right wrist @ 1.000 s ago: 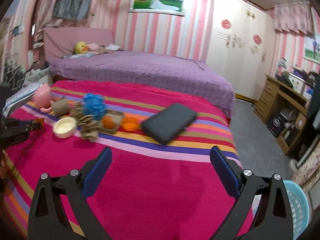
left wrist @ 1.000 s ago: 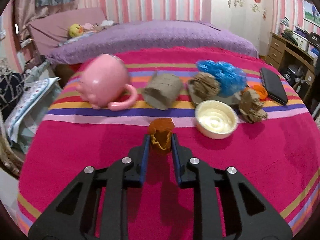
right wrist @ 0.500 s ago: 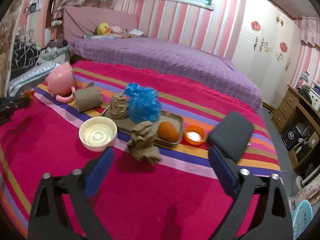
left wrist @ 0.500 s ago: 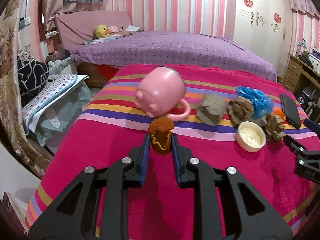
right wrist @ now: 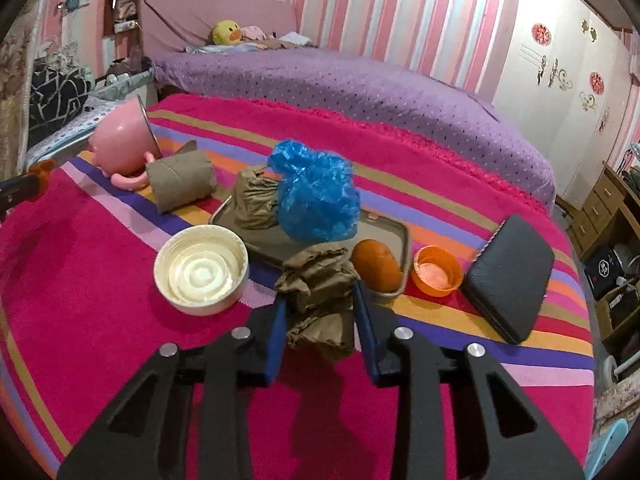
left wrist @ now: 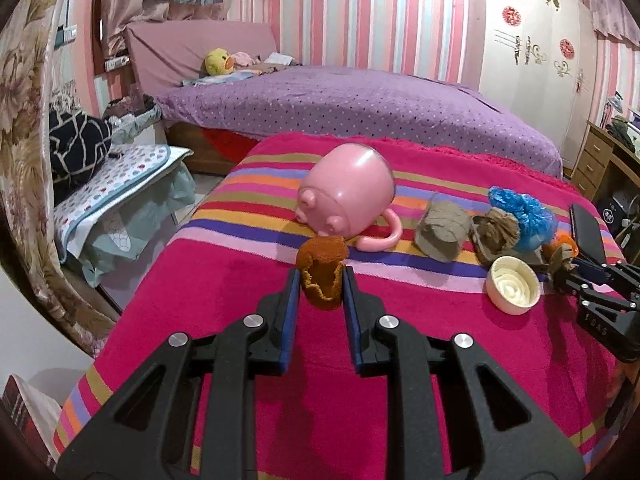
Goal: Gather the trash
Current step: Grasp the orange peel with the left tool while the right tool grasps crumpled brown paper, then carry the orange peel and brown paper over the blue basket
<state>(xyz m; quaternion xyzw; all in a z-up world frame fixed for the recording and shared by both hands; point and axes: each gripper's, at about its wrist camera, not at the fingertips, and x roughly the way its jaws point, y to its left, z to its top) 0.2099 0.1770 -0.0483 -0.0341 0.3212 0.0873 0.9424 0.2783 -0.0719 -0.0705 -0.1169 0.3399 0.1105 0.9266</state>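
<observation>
Now a crumpled brown paper wad point(right wrist: 320, 296) sits between the right tongs point(right wrist: 320, 312), whose jaws have just been closing and now press its sides; it lies at the near edge of the metal tray point(right wrist: 394, 236) on the striped bed cover point(right wrist: 120, 360). Far left, the left tongs point(left wrist: 320, 292) stand clamped on an orange peel scrap point(left wrist: 322, 274), near the tipped pink mug point(left wrist: 348, 196).

pink mug point(left wrist: 347, 196) tipped on side | black case point(right wrist: 508, 278) | orange point(right wrist: 377, 264), perhaps, in tray point(right wrist: 404, 240)
</observation>
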